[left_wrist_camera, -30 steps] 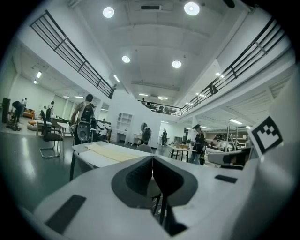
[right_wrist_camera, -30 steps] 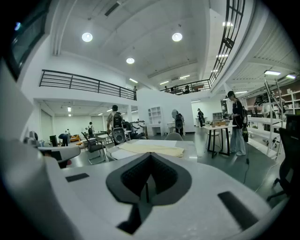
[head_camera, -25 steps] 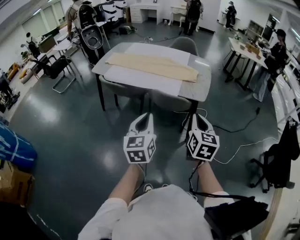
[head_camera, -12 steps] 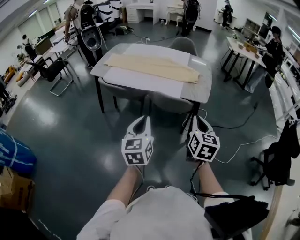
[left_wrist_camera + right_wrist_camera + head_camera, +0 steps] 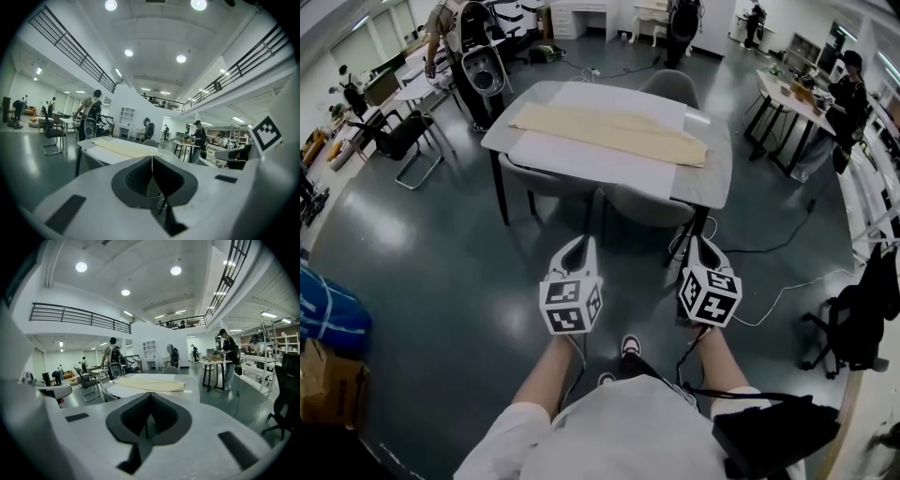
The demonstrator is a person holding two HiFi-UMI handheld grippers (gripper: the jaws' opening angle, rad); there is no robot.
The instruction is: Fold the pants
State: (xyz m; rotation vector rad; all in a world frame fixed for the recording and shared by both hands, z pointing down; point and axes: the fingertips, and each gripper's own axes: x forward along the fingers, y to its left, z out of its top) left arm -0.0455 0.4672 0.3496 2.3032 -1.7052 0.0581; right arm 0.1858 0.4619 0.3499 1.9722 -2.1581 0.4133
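Note:
Beige pants (image 5: 609,132) lie flat and lengthwise on a white sheet on a grey table (image 5: 712,178), some way ahead of me. They also show far off as the pants (image 5: 123,147) in the left gripper view and the pants (image 5: 150,384) in the right gripper view. My left gripper (image 5: 582,247) and right gripper (image 5: 697,246) are held side by side over the floor, short of the table and pointing at it. Both are shut with nothing between the jaws; the left gripper (image 5: 152,158) and the right gripper (image 5: 150,395) show closed tips.
Two grey chairs (image 5: 645,203) are tucked under the table's near side, another stands at its far side. A white cable (image 5: 787,289) runs over the floor at right beside a black chair (image 5: 853,328). People stand at other tables (image 5: 792,94). A blue bag (image 5: 328,314) lies at left.
The table and pants have come closer in the head view as both grippers moved forward. A shoe now shows on the floor between my arms.

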